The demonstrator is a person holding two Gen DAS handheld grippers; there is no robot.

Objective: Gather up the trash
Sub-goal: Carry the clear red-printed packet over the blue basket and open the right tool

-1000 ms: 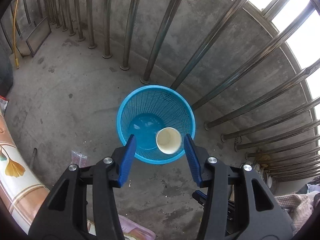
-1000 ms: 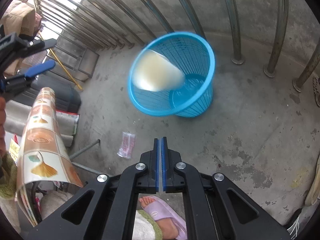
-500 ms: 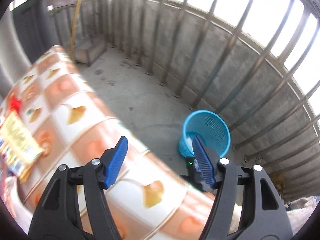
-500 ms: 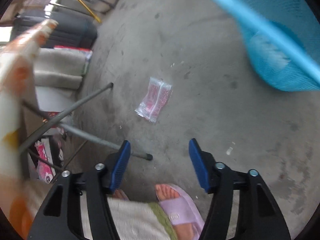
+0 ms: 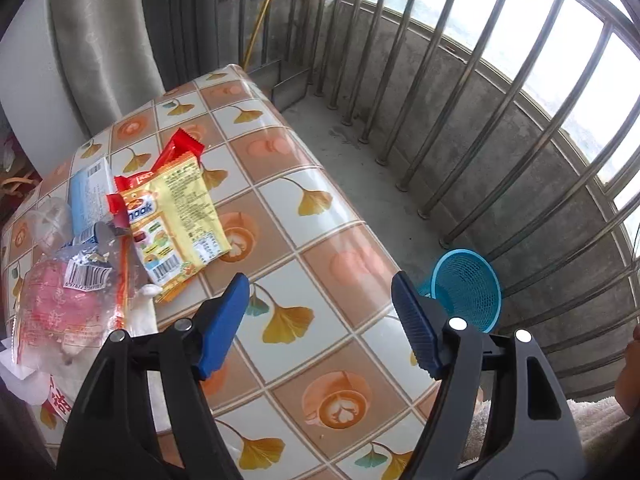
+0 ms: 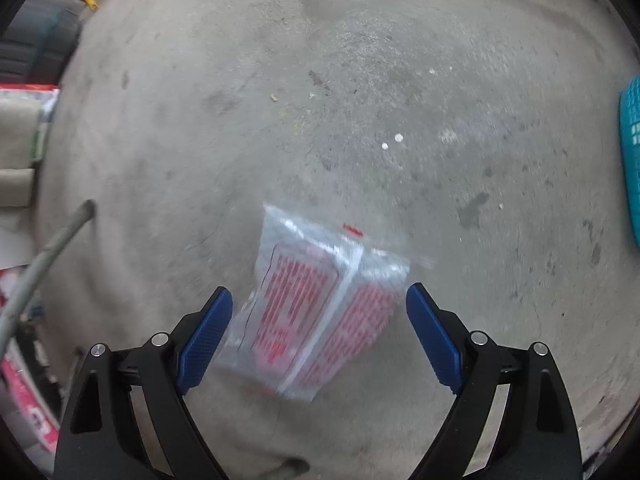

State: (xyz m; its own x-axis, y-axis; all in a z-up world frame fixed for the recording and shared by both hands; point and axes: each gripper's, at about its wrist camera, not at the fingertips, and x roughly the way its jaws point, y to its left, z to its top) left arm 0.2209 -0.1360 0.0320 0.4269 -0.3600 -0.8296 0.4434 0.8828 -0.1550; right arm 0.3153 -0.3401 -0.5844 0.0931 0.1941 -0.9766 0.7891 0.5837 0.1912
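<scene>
Home balcony: concrete floor [image 6: 360, 80], steel railing [image 5: 500, 92], oilcloth-covered table [image 5: 320, 240].

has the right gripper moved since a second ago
Yes. The right gripper has swung away from the blue basket, now at the view's right edge, and dropped toward the floor, open over the clear red-printed wrapper.

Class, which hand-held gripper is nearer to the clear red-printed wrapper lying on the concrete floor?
Right. The right hand-held gripper hangs open just above the wrapper, its fingers flanking it. The left hand-held gripper is open over the table, away from it.
</scene>
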